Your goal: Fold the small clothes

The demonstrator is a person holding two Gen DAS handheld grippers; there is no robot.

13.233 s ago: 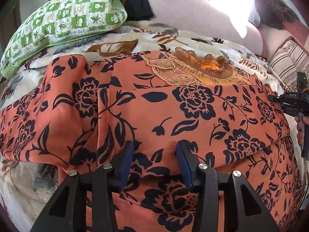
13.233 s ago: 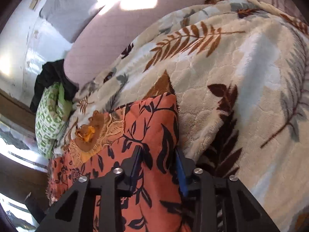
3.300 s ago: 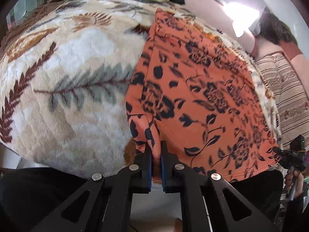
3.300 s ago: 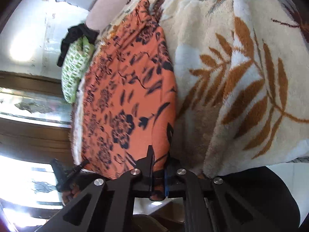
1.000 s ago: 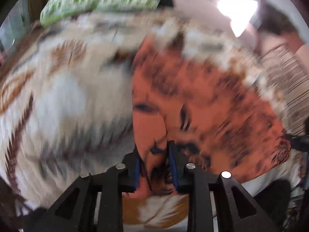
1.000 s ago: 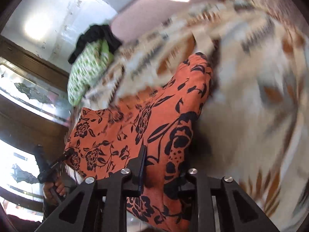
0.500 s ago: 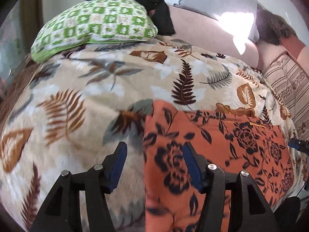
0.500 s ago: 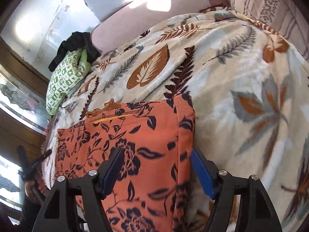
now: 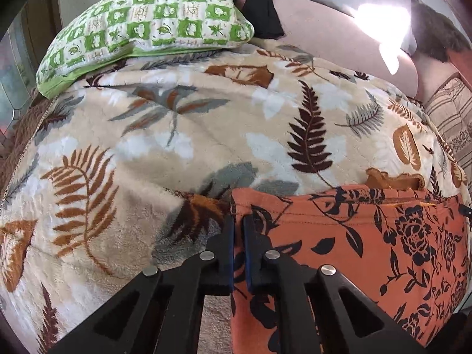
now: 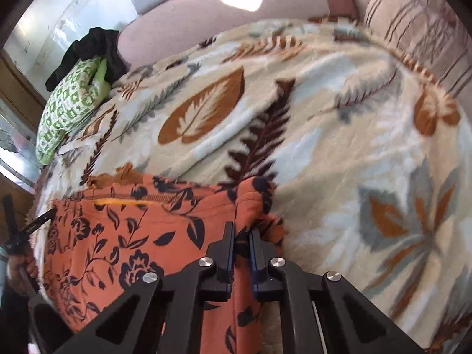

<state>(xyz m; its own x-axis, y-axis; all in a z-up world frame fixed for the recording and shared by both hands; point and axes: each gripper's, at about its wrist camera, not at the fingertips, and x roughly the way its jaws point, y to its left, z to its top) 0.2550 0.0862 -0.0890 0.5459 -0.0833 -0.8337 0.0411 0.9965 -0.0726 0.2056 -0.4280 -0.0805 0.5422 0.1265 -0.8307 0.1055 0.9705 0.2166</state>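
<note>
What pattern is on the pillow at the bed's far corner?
Green and white checks on the pillow, clearest in the left wrist view.

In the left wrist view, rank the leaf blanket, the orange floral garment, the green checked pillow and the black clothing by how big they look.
1. Leaf blanket
2. Orange floral garment
3. Green checked pillow
4. Black clothing

The garment lies nearest the camera, so ranks two and three are unsure.

garment [image 9: 368, 253] on blanket [image 9: 206, 135], near edge | pillow [image 9: 147, 23] at far left corner
</note>
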